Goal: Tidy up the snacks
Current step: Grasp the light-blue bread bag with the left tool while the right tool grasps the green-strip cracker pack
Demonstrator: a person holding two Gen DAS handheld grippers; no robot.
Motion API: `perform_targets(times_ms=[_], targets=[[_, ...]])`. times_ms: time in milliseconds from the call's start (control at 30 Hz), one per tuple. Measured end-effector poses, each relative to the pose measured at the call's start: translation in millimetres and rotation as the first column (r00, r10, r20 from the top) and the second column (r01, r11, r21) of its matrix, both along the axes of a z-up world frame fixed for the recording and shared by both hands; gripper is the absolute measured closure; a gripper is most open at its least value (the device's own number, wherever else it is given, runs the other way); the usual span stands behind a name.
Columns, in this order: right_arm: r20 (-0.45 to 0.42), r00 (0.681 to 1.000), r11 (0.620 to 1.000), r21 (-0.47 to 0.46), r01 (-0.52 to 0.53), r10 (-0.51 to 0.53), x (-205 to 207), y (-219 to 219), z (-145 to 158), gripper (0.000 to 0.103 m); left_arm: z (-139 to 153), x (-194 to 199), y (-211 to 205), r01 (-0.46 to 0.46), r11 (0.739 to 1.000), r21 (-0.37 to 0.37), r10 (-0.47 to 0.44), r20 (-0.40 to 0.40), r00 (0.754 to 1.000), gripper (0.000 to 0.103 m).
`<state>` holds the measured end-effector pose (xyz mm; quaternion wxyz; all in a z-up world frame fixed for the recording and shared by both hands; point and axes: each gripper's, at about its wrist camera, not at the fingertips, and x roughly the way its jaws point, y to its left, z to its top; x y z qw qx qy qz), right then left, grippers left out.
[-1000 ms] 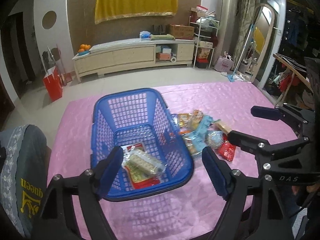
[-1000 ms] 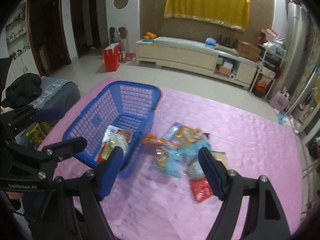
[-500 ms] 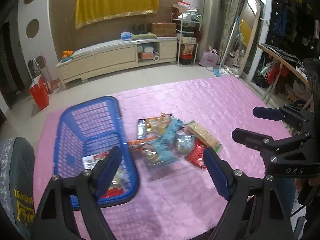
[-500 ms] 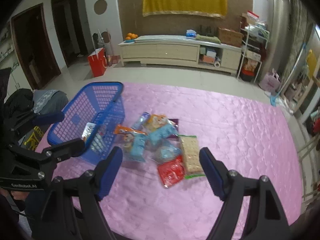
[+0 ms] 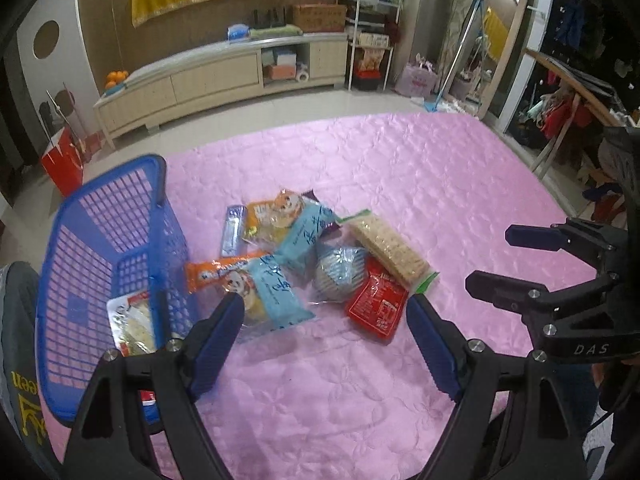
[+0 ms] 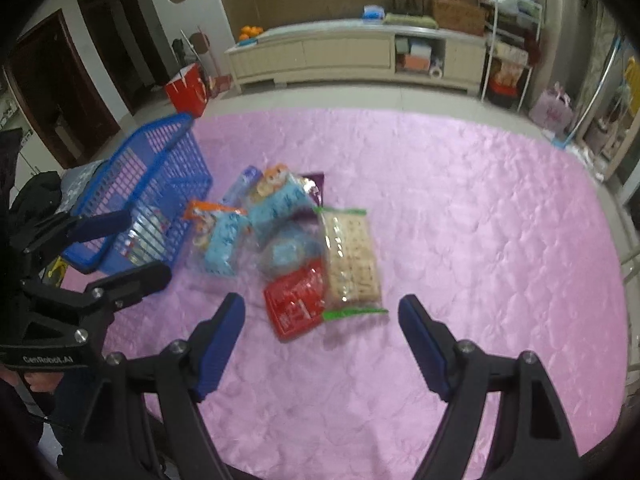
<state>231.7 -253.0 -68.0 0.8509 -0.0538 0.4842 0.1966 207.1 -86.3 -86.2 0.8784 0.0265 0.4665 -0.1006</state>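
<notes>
A pile of snack packets lies on the pink tablecloth [image 5: 420, 184]: a red packet [image 5: 378, 304] [image 6: 294, 304], a long cracker pack [image 5: 388, 250] [image 6: 352, 256], light blue packets [image 5: 276, 288] [image 6: 224, 246], an orange bar [image 5: 218, 270] and others. A blue basket [image 5: 100, 240] [image 6: 148, 184] stands left of the pile with packets inside. My left gripper [image 5: 324, 316] hangs open above the pile's near edge, nothing between its fingers. My right gripper [image 6: 320, 320] is open too, just in front of the red packet and cracker pack.
A low cabinet [image 5: 216, 76] and shelves [image 5: 372, 32] stand beyond the table on the floor. A red paper bag [image 6: 186, 88] sits on the floor at the left. A dark cushioned chair [image 5: 16, 340] is beside the basket. Bare cloth spreads right of the pile.
Both grippers have swung right and sunk, from over the basket to over the snack pile. The basket now sits at the left of both views. Jaws stayed open.
</notes>
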Motion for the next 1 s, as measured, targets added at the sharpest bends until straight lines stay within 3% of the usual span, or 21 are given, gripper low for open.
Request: perform_targets(times_ms=[400,900,1000], targets=[[-0.108,0.992,0.998,0.012,-0.061,0.062,47,3,-53,0.021,-51,39,7,-0.085,0.996,-0.011,0.083,-0.115,0.99,0.021],[-0.183,0.979,0.995,0.039,-0.088,0.093,100,15,-98,0.021,-91,79,17,-0.098,0.99,0.099,0.114,-0.176,0.978,0.021],[-0.177,0.98,0.995,0.016,-0.096,0.097,100,16,-103,0.034,-98,85,19,-0.121,0.983,0.136,0.146,-0.19,0.971,0.021]])
